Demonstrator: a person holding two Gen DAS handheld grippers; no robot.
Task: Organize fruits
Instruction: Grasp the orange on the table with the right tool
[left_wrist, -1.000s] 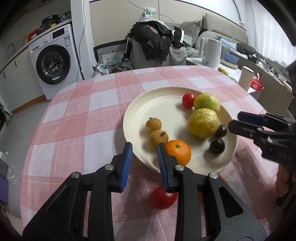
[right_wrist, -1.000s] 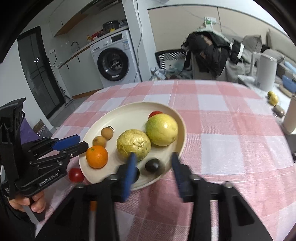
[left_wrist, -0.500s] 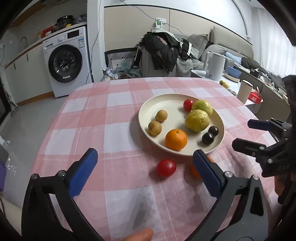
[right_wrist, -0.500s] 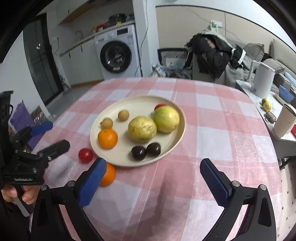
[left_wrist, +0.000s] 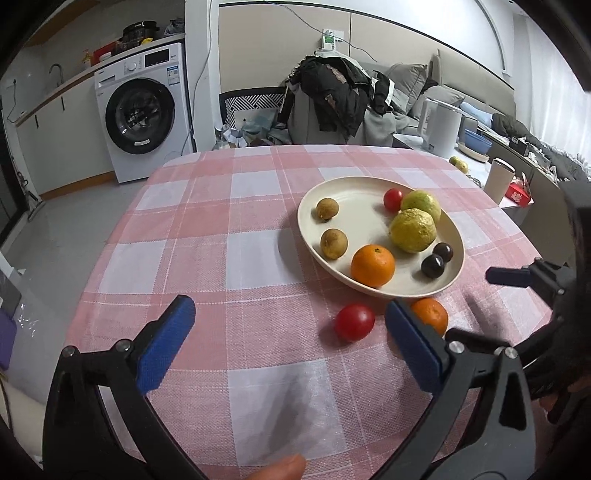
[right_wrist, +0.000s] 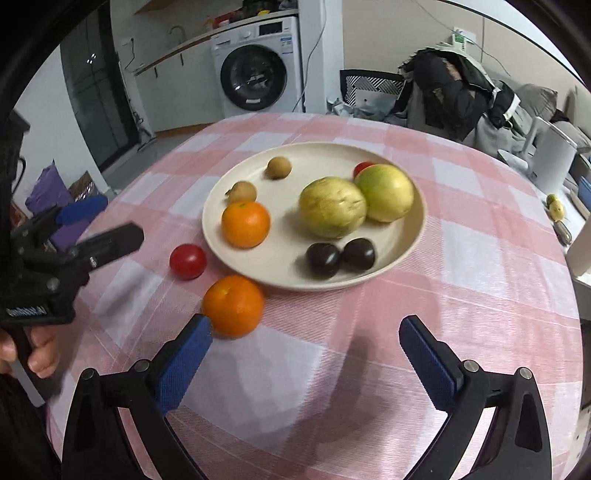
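Observation:
A cream plate on the pink checked tablecloth holds an orange, two yellow-green fruits, two small brown fruits, two dark plums and a small tomato. Off the plate, at its near rim, lie a red tomato and a second orange. My left gripper stands wide open and empty, the tomato just beyond its fingers. My right gripper is also wide open and empty, its left pad close to the loose orange.
The round table's edges fall away on all sides. A chair piled with dark clothes stands behind it, a washing machine at the back left. A side counter on the right carries a white kettle and a cup.
Both grippers have opened wide and drawn back from the plate. The loose orange and tomato now lie in plain view in front of them. The right gripper has swung toward the loose orange.

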